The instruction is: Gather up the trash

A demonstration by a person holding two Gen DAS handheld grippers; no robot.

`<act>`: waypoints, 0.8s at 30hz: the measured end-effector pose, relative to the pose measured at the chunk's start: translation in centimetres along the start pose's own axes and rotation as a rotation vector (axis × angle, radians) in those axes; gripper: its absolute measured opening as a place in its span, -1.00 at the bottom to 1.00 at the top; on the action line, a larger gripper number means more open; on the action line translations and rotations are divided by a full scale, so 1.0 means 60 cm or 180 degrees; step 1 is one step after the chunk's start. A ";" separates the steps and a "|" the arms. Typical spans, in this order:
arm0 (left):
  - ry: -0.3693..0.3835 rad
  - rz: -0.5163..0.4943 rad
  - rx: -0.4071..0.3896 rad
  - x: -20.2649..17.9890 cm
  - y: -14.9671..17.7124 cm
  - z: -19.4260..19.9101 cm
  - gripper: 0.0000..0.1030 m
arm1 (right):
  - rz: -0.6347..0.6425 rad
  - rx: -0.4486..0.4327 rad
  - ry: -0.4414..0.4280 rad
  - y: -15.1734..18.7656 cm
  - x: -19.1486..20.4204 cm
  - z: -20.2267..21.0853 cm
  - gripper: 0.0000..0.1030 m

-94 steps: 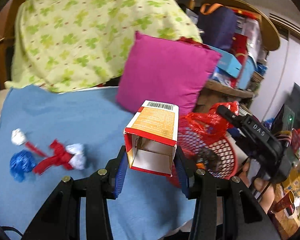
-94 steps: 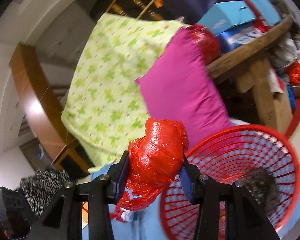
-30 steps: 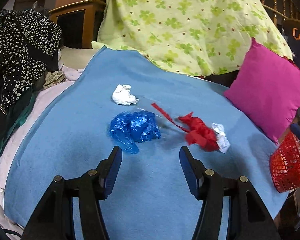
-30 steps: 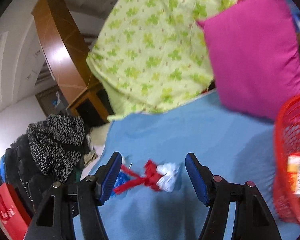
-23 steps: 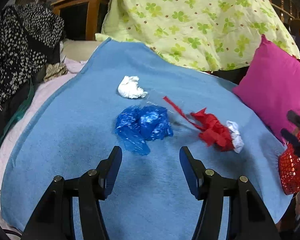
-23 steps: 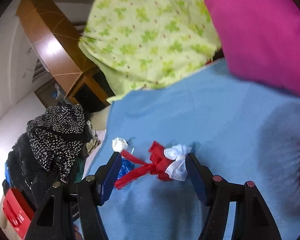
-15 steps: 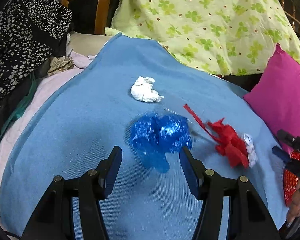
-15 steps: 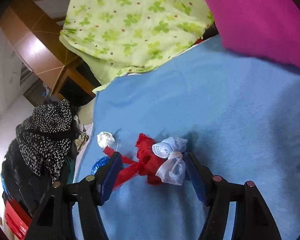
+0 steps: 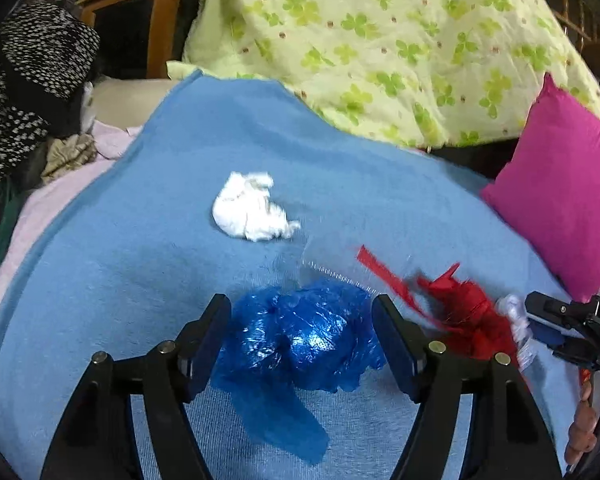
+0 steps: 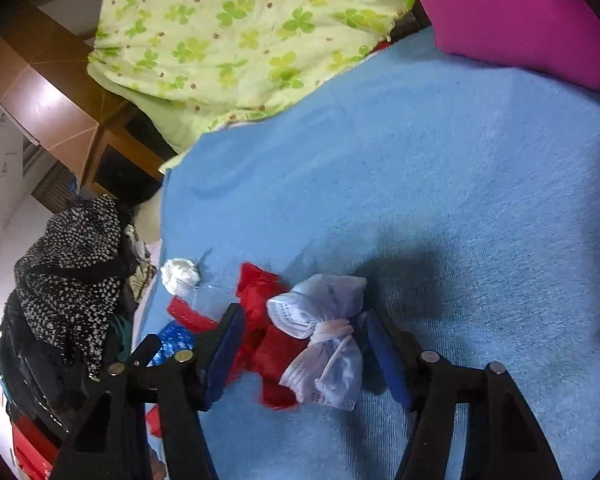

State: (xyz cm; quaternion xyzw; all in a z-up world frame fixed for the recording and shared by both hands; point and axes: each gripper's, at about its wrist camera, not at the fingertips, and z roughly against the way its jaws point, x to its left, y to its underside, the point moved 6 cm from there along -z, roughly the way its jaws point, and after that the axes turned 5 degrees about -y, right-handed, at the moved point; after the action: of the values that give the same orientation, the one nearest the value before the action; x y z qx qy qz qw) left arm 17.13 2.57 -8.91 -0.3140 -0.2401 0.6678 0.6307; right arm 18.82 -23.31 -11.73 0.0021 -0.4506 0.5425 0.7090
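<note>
The left tongs (image 9: 300,336) are wide open, and the crumpled blue bag (image 9: 300,340) sits right between the two fingers. The fingers are close to the bag on each side, but they are not squeezing it. The bag lies on the blue blanket (image 9: 180,160).

Behind the blue bag, a bit further away, is a white paper ball (image 9: 252,212). To the right of the blue bag is a red bag (image 9: 460,312) with a long red strip sticking out toward the paper ball. A clear plastic scrap (image 9: 332,260) lies between the blue bag and the paper ball (it is hard to see).

The right tongs (image 10: 304,344) are wide open too. Between their fingers lie a white knotted bag (image 10: 324,336) and the red bag (image 10: 260,320), which touch each other. The white bag is on the far side of the red one from the blue bag (image 10: 172,340). I cannot tell if the blue pads (image 10: 224,344) are touching the trash yet.

A green clover sheet (image 9: 380,40) and a pink pillow (image 9: 560,184) are behind the blue bag, past the edge of the blanket. A black and white spotted cloth (image 9: 24,80) is far to the left of it.
</note>
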 end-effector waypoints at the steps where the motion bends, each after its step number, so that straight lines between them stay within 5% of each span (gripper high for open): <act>1: -0.0005 -0.0018 0.0024 -0.001 0.003 -0.007 0.43 | -0.0009 0.0058 0.0044 0.003 -0.004 -0.009 0.10; 4: 0.0024 -0.0027 0.0040 -0.002 0.007 -0.014 0.45 | -0.0029 0.0195 0.0148 0.012 -0.011 -0.028 -0.24; 8: 0.0066 -0.0087 0.0039 -0.005 0.010 -0.013 0.33 | 0.0067 0.0168 0.0206 0.016 -0.001 -0.023 -0.37; 14: 0.0151 -0.0052 0.0023 -0.001 0.009 -0.002 -0.14 | 0.0176 0.0029 0.0179 0.019 0.017 0.011 -0.38; 24: 0.0170 -0.0043 -0.0022 -0.013 0.014 0.047 -0.49 | 0.0268 -0.0124 0.0043 0.019 0.030 0.073 -0.38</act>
State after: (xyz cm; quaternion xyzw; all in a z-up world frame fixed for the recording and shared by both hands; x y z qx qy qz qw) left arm 14.52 1.95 -7.46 -0.3323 -0.2276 0.6541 0.6403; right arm 15.14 -23.61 -8.53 -0.0344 -0.4560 0.5629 0.6884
